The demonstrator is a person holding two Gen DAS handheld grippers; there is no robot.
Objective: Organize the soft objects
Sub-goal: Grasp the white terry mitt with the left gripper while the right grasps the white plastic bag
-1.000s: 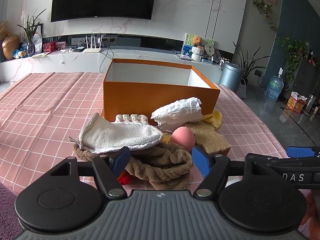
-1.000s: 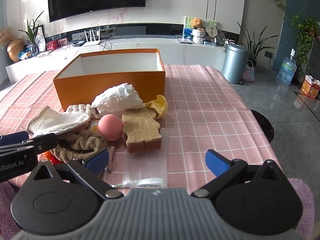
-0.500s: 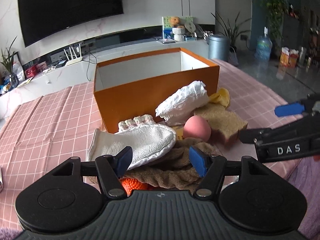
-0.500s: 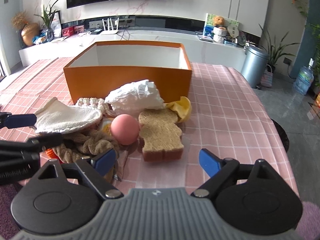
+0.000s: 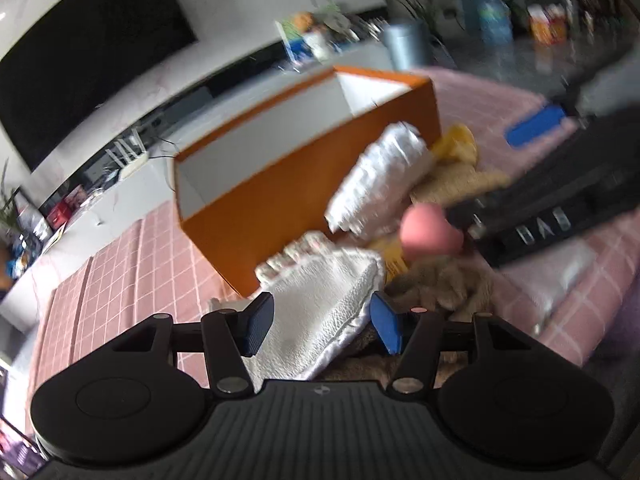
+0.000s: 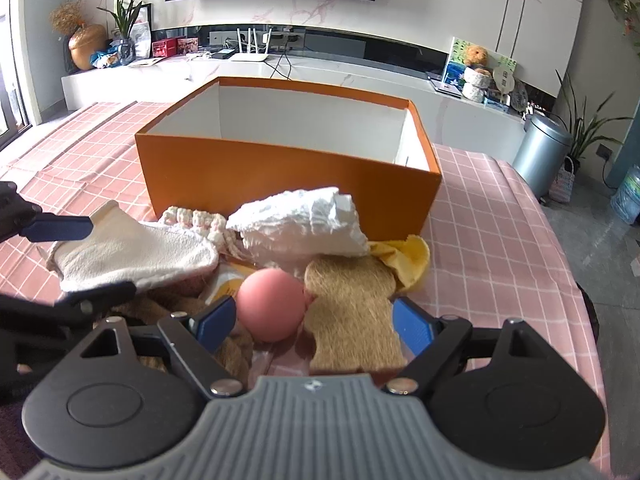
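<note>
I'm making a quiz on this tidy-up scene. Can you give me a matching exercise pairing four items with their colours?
Things:
1. box
2. ball
3. mitt
4. bin

Colours:
A. pink
B. silver grey
C. orange
D. cream white

Pairs: 1-C, 2-A, 3-D, 4-B
</note>
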